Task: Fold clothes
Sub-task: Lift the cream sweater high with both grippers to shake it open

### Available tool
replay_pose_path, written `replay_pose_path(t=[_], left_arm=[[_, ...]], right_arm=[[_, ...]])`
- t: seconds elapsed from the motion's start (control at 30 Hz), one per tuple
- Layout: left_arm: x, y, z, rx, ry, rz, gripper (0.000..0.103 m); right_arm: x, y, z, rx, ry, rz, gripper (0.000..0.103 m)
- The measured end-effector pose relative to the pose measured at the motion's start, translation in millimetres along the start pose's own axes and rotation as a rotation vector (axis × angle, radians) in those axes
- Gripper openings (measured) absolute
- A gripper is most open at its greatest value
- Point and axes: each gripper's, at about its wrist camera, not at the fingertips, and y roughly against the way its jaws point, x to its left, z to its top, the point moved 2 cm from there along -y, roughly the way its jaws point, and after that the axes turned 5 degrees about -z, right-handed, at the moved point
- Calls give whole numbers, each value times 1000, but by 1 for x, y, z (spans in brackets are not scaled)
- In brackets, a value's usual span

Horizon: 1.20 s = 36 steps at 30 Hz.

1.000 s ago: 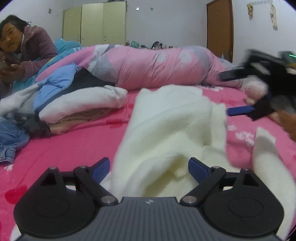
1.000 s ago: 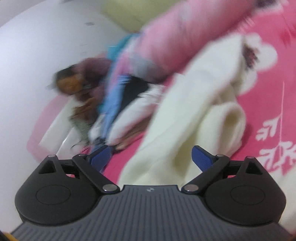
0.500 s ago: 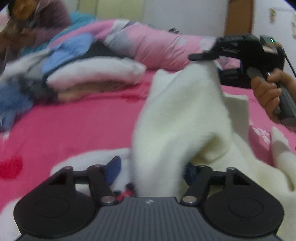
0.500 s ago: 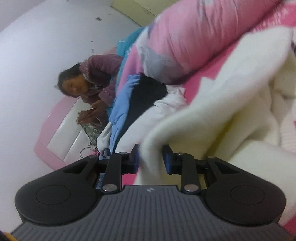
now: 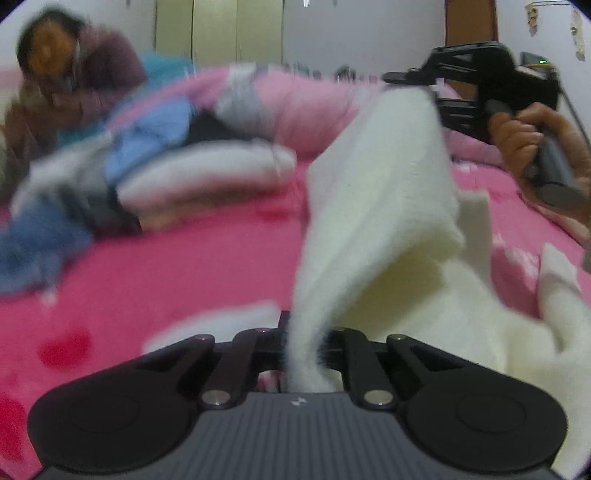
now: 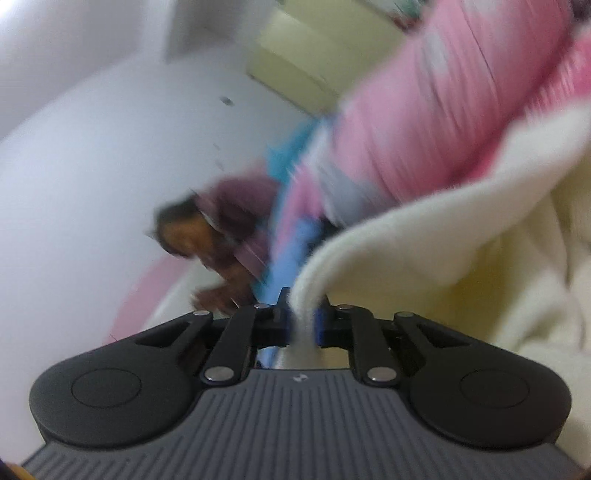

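Left hand-held gripper [image 5: 303, 347] is clamped on an edge of the cream fleece garment [image 5: 376, 206]; fabric is pinched between its fingers and runs up and away from them. Right hand-held gripper [image 6: 301, 325] is also closed on the same garment [image 6: 424, 243], a thin fold squeezed between its blue pads [image 6: 320, 325].

In the left wrist view the right hand-held gripper [image 5: 424, 85] sits raised at upper right, held by the person's hand [image 5: 532, 136], pinching the top corner of the garment. The cloth hangs as a stretched panel between the two grippers, lifted off the bed; its lower part trails onto the pink bedsheet [image 5: 192, 273] at right.

A pile of clothes [image 5: 177, 173], white, blue and dark, lies on the bed to the left, well apart from the garment. A rolled pink quilt [image 5: 295, 107] lies behind it. A person in a purple jacket [image 5: 74, 81] sits at far left. Pale wardrobe [image 5: 218, 29] and brown door [image 5: 469, 22] stand at the back wall. Both views are motion-blurred.
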Motion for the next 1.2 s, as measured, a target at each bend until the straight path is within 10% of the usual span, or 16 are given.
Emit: replay_pose_path(t=[0.7, 1.2], left_arm=[[-88, 212, 220, -880, -211, -22, 9], [-135, 226, 226, -982, -243, -31, 10]], right_arm=[[209, 354, 56, -684, 390, 366, 10], [242, 440, 47, -805, 582, 365, 10]])
